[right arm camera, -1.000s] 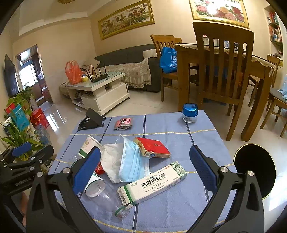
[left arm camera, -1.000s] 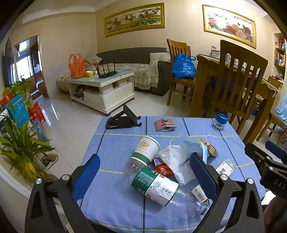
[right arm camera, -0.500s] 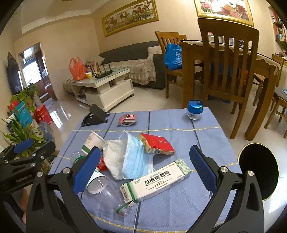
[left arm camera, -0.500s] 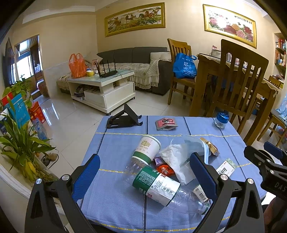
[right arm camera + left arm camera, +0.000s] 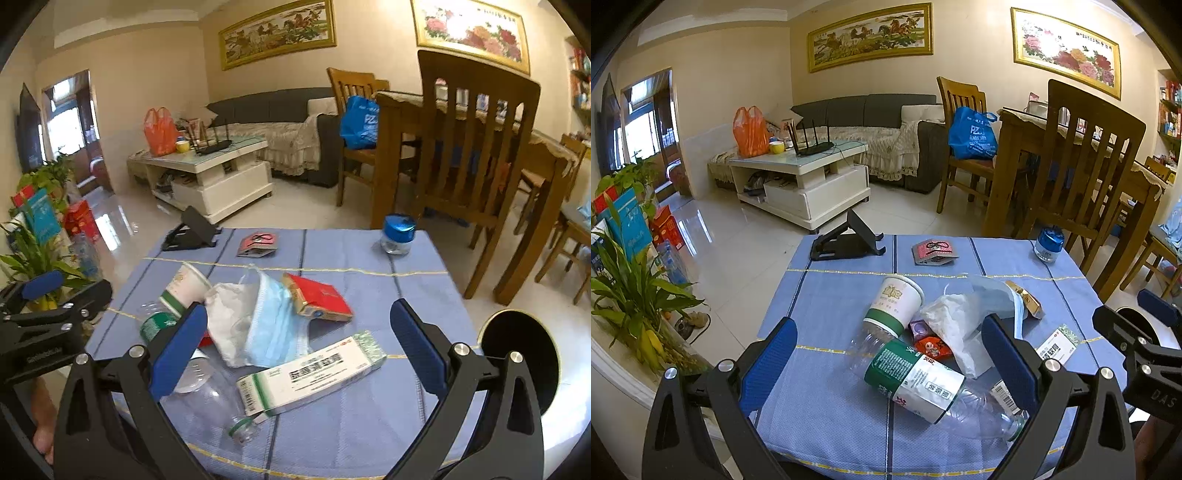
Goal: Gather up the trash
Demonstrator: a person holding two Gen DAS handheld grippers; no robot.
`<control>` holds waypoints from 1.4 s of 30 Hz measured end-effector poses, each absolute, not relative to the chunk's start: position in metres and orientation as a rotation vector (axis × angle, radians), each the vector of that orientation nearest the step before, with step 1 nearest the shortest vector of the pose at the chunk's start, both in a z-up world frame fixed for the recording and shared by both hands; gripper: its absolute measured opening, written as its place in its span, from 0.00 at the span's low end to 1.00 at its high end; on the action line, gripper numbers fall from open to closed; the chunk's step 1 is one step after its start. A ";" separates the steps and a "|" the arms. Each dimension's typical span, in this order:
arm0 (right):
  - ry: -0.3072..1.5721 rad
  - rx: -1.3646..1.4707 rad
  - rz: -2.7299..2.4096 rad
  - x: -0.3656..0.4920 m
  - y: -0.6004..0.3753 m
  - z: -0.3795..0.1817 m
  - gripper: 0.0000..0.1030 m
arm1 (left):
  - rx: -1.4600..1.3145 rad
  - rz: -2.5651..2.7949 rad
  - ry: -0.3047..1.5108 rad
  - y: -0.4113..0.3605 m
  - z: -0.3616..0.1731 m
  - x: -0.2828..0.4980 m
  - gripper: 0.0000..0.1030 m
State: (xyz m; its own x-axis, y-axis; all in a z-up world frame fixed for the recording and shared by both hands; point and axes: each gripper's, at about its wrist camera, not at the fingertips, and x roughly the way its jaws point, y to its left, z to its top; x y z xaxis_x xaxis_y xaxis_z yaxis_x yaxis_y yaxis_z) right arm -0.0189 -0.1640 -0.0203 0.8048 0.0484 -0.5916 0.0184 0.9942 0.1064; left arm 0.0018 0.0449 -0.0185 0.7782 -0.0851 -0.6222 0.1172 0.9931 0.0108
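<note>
- The bench (image 5: pixel 827 295), under a blue cloth, fills the lower middle of both views; its far edge runs across mid-frame, with glossy floor tiles beyond it.
- In the left wrist view the cloth is bare along the left side, from the black stand (image 5: pixel 846 242) at the far edge down to the near edge; in the right wrist view bare cloth lies to the right of the pile, near the blue-capped jar (image 5: pixel 397 234).
- A wooden chair (image 5: pixel 476 147) stands close behind the bench's far right corner.
- The trash sits in one heap at the bench's centre: a paper cup (image 5: pixel 895 301) on its side, a clear plastic bottle (image 5: pixel 923 380) with a green label lying toward the near edge, a crumpled tissue (image 5: pixel 955 325), a blue face mask (image 5: pixel 273 328), a red carton (image 5: pixel 319 297) and a long white medicine box (image 5: pixel 310 373).
- The left claw (image 5: pixel 884 363) is spread wide, its blue pads on either side of the bottle in the picture, holding nothing.
- The right claw (image 5: pixel 295 350) is likewise wide apart and empty; the medicine box, mask and tissue lie between its pads in the picture.
- Whether either claw touches the bench cannot be told.
- Each claw shows at the other view's side edge.
</note>
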 end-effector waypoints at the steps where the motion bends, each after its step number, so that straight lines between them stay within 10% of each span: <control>1: 0.639 0.122 0.036 -0.018 -0.165 -0.021 0.95 | 0.049 -0.110 0.673 0.045 -0.019 0.002 0.94; 20: 0.924 -0.331 0.460 0.047 -0.029 -0.091 0.94 | -0.459 -0.087 0.955 0.210 -0.106 0.037 0.94; 24: 1.053 -0.474 0.500 0.060 0.001 -0.122 0.67 | -0.391 -0.090 0.942 0.205 -0.101 0.037 0.94; 28: 1.115 -0.548 0.463 0.061 0.006 -0.149 0.64 | -0.374 -0.167 0.935 0.195 -0.098 0.048 0.94; 42: 1.050 0.211 0.640 0.047 -0.122 -0.098 0.61 | -0.159 -0.423 0.940 0.120 -0.093 0.140 0.94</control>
